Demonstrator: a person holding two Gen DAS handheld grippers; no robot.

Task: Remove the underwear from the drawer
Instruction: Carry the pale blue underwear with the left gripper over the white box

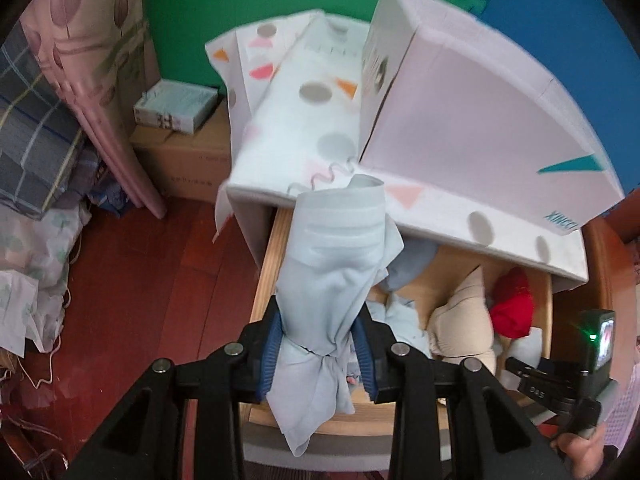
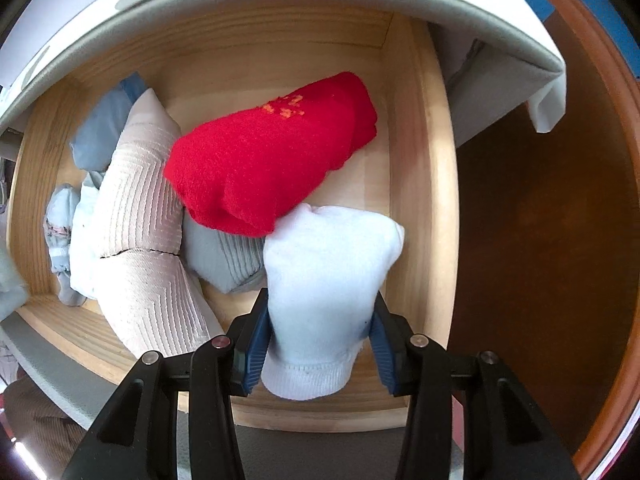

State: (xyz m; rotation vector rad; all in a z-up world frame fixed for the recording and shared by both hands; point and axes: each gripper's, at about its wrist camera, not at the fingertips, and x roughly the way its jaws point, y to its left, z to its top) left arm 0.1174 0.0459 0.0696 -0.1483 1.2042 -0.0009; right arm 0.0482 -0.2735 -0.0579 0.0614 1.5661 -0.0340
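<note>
- Room: dark red wooden floor (image 1: 132, 280) at 9 o'clock of the left wrist view, with heaped bedding and cardboard boxes beyond it; green and blue foam mat at 12 o'clock. A patterned cloth (image 1: 460, 208) is draping over the cabinet top above the open wooden drawer (image 1: 266, 264).
- Nearest, left wrist view: the left gripper (image 1: 318, 354) is pinching a pale blue underwear piece (image 1: 332, 276) at its bunched middle, blue pads pressing in from both sides. The garment is hanging clear over the drawer's left wall, waistband flopping toward 12 o'clock. Gripping the gathered part is probably keeping the thin fabric from slipping.
- Nearest, right wrist view: the right gripper (image 2: 318, 336) is pointing down into the drawer, jaws narrowed onto a white rolled garment (image 2: 328, 280), ribbed hem at 6 o'clock. It appears to be touching the red bundle (image 2: 272, 156) at 12 o'clock; whether it is off the drawer floor I cannot tell.
- Middle: a beige ribbed piece (image 2: 140, 248) is lying at 9 o'clock, a grey folded item (image 2: 224, 260) wedged between it and the white roll.
- Far: more pale blue pieces (image 2: 100, 132) are sitting against the left wall at 10 o'clock.
- Judgement: one piece is out, the second is gripped; lifting straight up should avoid dragging the red bundle.
</note>
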